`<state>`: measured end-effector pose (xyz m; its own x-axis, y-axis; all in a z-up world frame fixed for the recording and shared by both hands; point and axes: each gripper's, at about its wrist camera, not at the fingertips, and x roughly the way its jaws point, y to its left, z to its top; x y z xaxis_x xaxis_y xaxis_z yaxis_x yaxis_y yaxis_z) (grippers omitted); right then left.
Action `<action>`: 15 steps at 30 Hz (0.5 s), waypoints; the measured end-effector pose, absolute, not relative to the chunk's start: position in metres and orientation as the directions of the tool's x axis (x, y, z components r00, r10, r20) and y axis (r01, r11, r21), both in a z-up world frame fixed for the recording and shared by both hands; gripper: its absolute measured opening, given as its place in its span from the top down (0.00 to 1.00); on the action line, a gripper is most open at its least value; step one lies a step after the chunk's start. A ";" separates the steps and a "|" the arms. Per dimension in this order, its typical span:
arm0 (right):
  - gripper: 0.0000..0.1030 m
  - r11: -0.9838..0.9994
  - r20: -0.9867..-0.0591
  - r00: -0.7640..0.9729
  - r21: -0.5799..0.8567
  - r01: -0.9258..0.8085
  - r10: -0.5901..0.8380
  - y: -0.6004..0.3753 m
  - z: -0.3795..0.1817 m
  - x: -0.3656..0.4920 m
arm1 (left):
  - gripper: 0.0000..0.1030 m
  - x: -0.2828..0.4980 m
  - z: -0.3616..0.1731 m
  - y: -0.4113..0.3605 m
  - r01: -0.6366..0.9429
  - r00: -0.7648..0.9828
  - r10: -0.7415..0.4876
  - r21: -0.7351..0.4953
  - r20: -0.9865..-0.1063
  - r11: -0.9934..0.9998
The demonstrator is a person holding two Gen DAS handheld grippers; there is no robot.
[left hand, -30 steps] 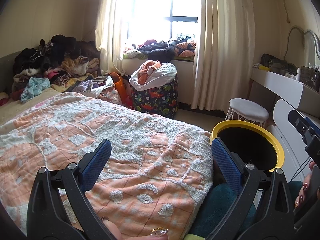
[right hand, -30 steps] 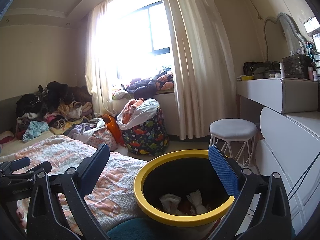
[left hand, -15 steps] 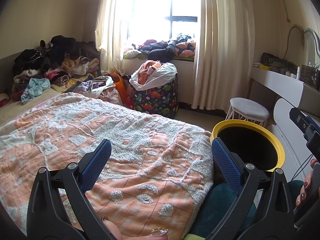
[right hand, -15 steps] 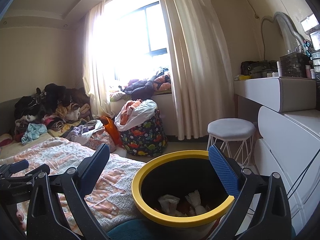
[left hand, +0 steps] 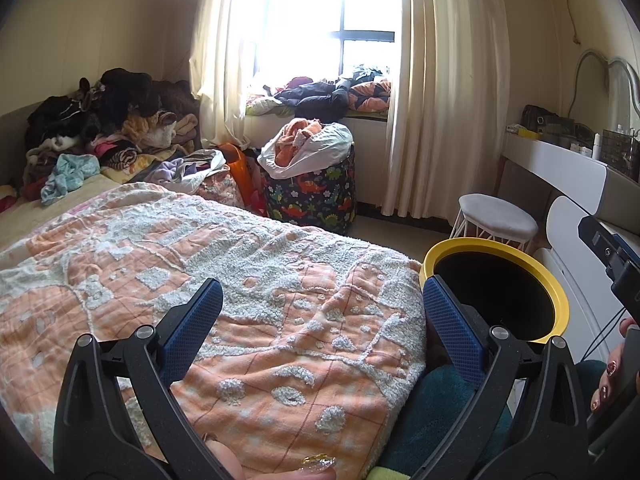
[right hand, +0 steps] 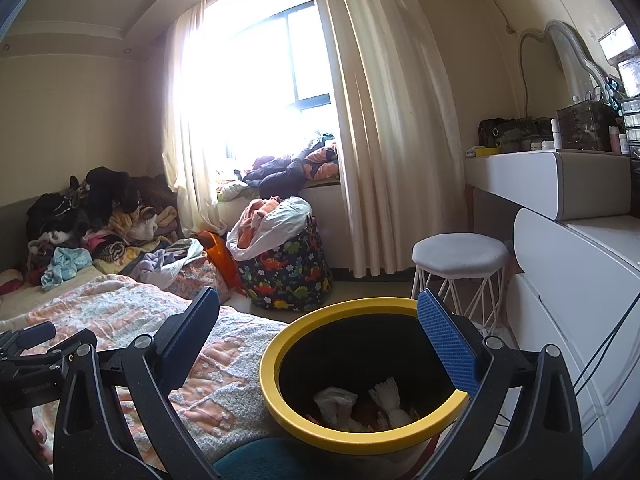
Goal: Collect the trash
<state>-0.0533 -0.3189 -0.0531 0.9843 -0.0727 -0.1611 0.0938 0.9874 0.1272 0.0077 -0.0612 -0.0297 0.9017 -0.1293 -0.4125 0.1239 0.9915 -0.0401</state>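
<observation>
A black bin with a yellow rim (right hand: 276, 396) stands beside the bed; it also shows in the left wrist view (left hand: 556, 300). Crumpled white tissues (right hand: 336, 402) and a white knotted wad (right hand: 386, 394) lie inside it. My right gripper (right hand: 318, 322) is open and empty, held above the bin's near rim. My left gripper (left hand: 320, 308) is open and empty over the orange and white bedspread (left hand: 200, 264). No loose trash shows on the bed.
A dinosaur-print laundry basket (left hand: 312, 196) stuffed with clothes stands by the window. A pile of clothes (left hand: 100, 128) lies at the bed's far end. A white stool (right hand: 460, 260) and a white dresser (right hand: 580, 280) stand to the right of the bin.
The right gripper has drifted slightly right and closer to the bin. The left gripper has hardly moved. Both stay open.
</observation>
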 end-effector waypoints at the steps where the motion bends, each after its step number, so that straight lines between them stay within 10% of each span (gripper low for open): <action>1: 0.06 0.987 -0.162 0.984 0.128 0.093 -0.072 -0.319 -0.053 -0.053 | 0.11 0.008 -0.030 -0.061 0.125 0.901 -0.130 -0.039 -0.413 0.991; 15: 0.06 0.989 -0.189 0.978 0.134 -0.062 0.087 -0.267 -0.033 -0.033 | 0.11 0.026 -0.042 -0.013 -0.020 0.836 -0.031 -0.087 -0.548 0.996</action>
